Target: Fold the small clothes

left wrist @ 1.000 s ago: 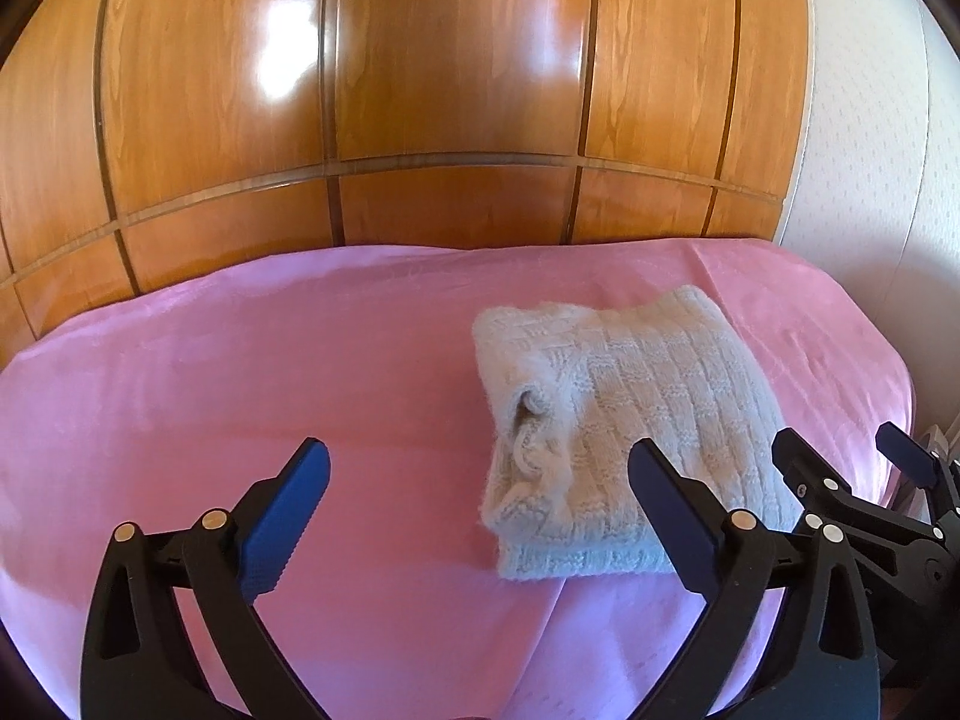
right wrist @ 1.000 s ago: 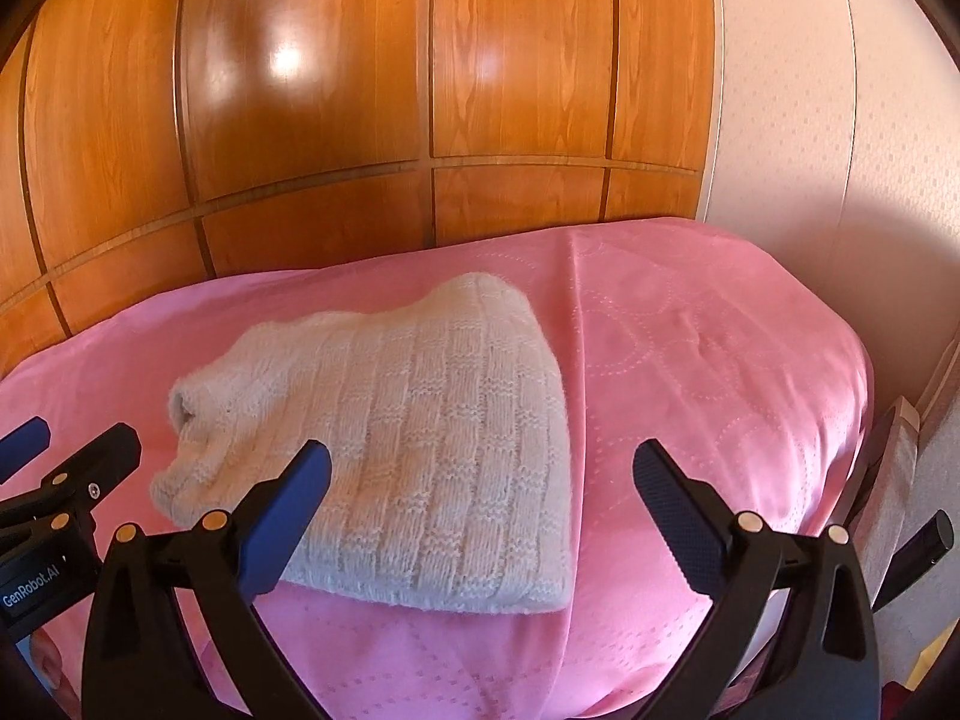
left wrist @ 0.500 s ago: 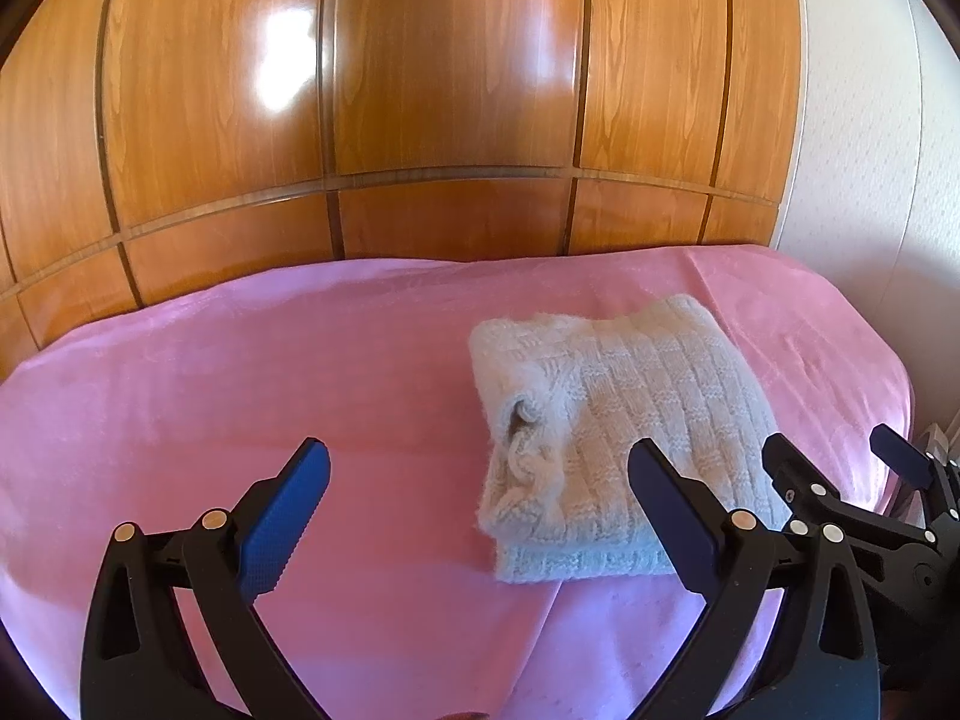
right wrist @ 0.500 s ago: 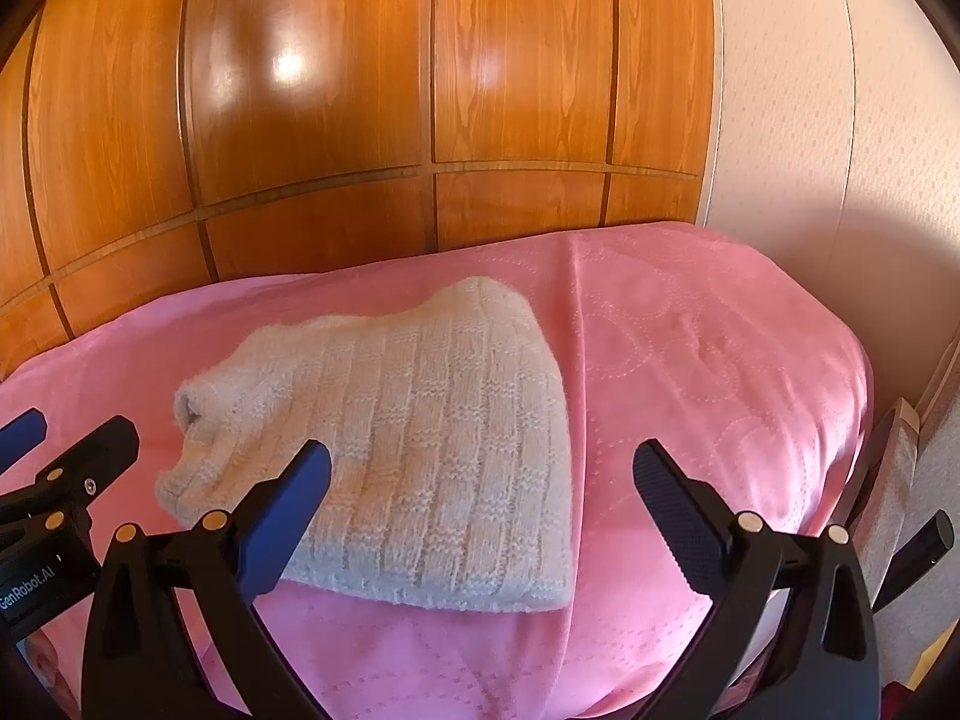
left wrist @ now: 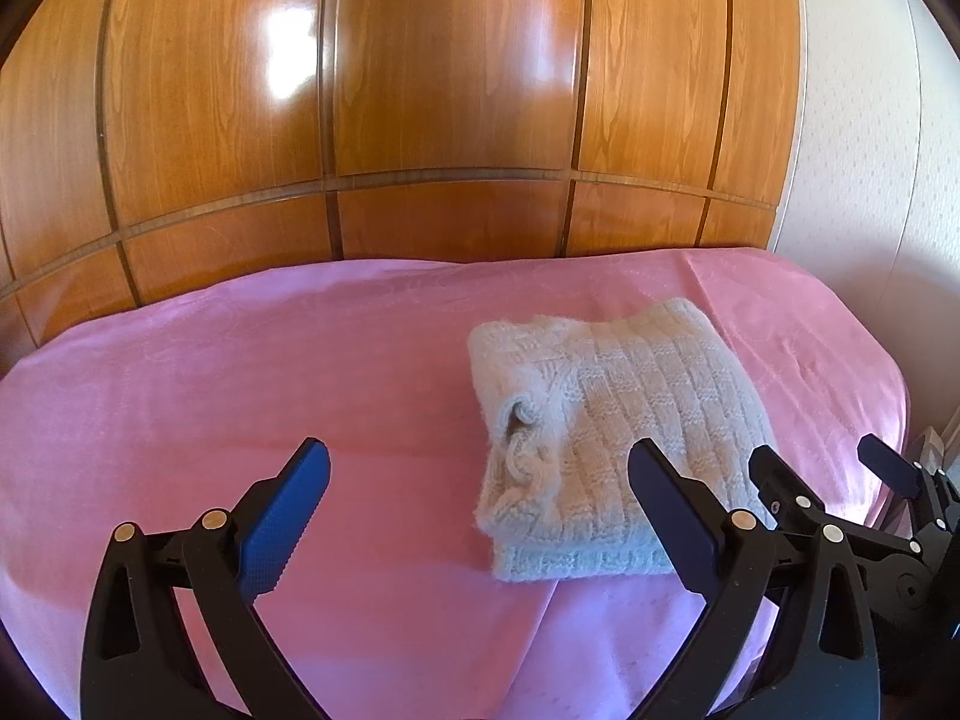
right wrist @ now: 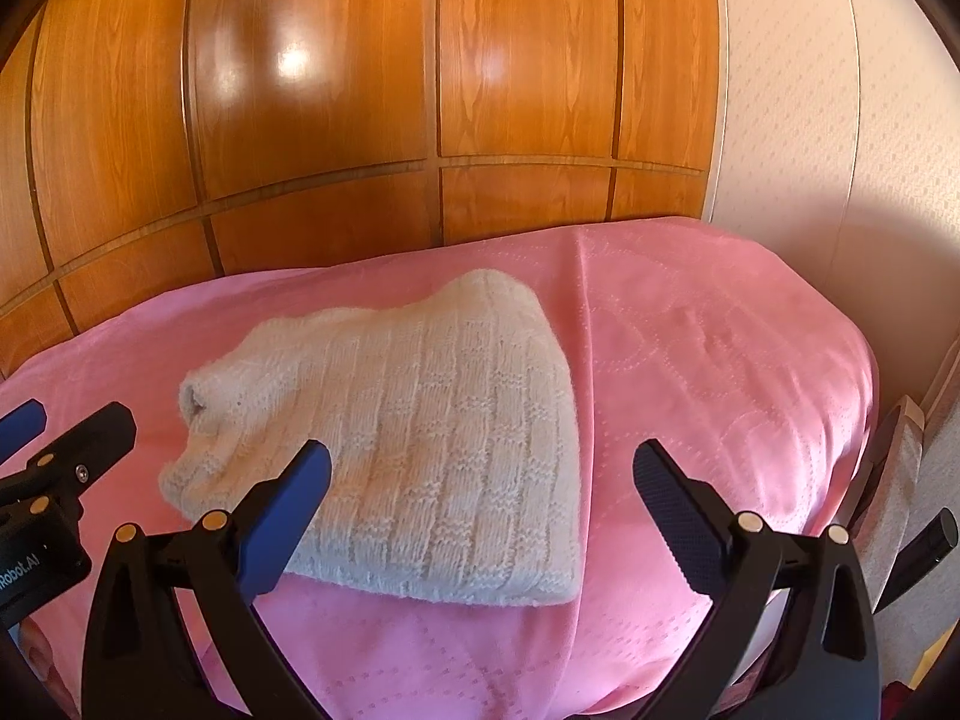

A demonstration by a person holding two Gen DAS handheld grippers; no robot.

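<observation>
One folded cream knitted garment [left wrist: 618, 450] lies on the bed, toward three o'clock of the one pink bedspread [left wrist: 240, 372]. There are two hand-held grippers: the left hand-held gripper [left wrist: 480, 510] and the right hand-held gripper [right wrist: 480, 510], each with two fingers spread wide and empty. Behind the bed at twelve o'clock stands one wooden panelled wardrobe front [left wrist: 450, 90].

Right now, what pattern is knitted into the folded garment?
Cream knitted garment: a basketweave check, clearest in the right wrist view.

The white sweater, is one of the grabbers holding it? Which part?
No, nothing is held. The white sweater lies folded on the pink cover. The left gripper and right gripper are both open and empty.
</observation>
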